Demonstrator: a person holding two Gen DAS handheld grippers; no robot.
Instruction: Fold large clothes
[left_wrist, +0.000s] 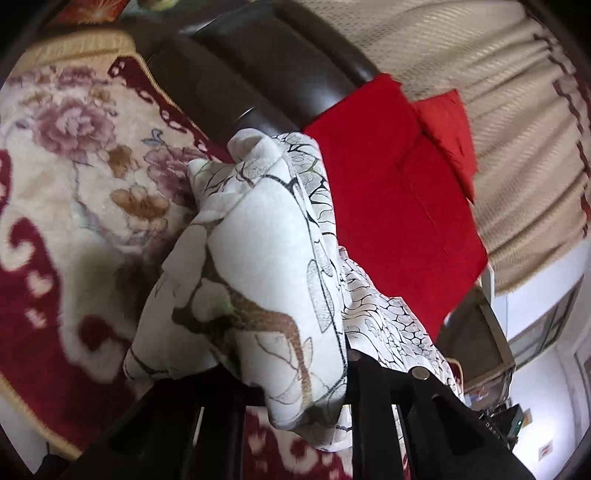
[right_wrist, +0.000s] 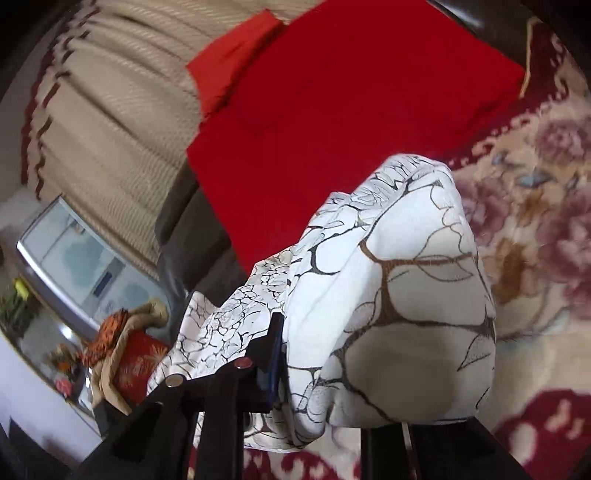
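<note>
The left gripper (left_wrist: 295, 373) had its jaws pinched tight on the white printed garment (left_wrist: 266, 266), which bunched up over them. The right gripper (right_wrist: 317, 369) had its jaws pinched on the same garment (right_wrist: 399, 295) too. Under the cloth lay a flowery red and cream blanket (left_wrist: 74, 166). Farther off sat a folded red cloth (right_wrist: 332, 110), then a beige curtain (left_wrist: 498, 92).

Soft daylight, motion blur, fisheye-warped dark edges

White patterned garment (left_wrist: 266, 258) hides both claws' fingertips; floral blanket (left_wrist: 74, 166) blurred
</note>
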